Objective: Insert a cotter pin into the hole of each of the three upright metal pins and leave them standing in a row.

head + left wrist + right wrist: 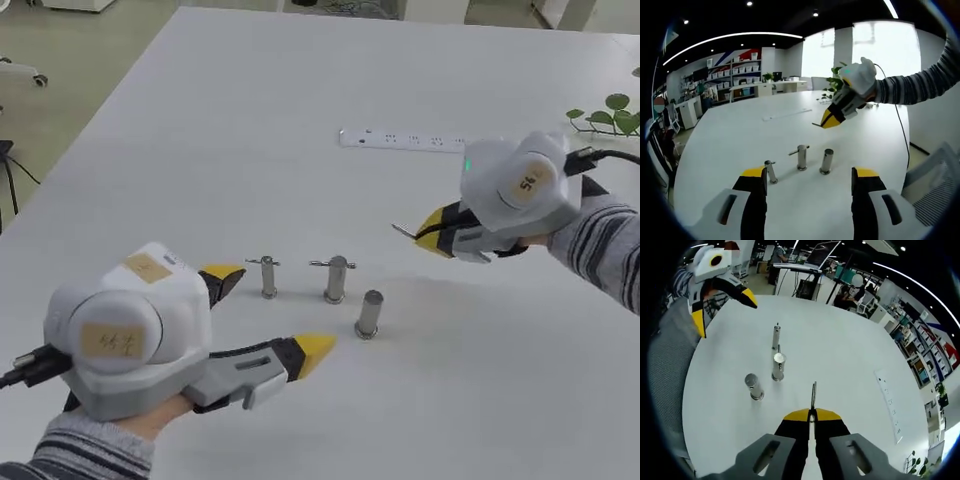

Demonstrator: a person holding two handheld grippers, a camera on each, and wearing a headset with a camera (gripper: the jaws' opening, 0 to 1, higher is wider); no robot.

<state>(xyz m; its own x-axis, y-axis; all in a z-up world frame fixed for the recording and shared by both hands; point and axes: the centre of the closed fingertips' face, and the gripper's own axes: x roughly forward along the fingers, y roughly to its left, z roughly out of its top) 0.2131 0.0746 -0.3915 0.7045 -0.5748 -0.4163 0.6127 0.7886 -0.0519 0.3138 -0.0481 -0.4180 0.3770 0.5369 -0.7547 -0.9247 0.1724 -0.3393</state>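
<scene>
Three upright metal pins stand on the white table (300, 150). The left pin (268, 277) and the middle pin (336, 279) each have a cotter pin across the top. The right pin (369, 313) stands slightly nearer and has a bare top. My left gripper (268, 312) is open just short of the pins, and the left pin (770, 171) is closest to its left jaw. My right gripper (430, 232) hovers above and to the right, shut on a thin cotter pin (813, 395) that sticks out past its tips toward the pins (778, 366).
A white power strip (400, 140) lies farther back on the table. Green plant leaves (610, 115) show at the right edge. Open tabletop surrounds the pins. Office shelves and desks fill the background of the gripper views.
</scene>
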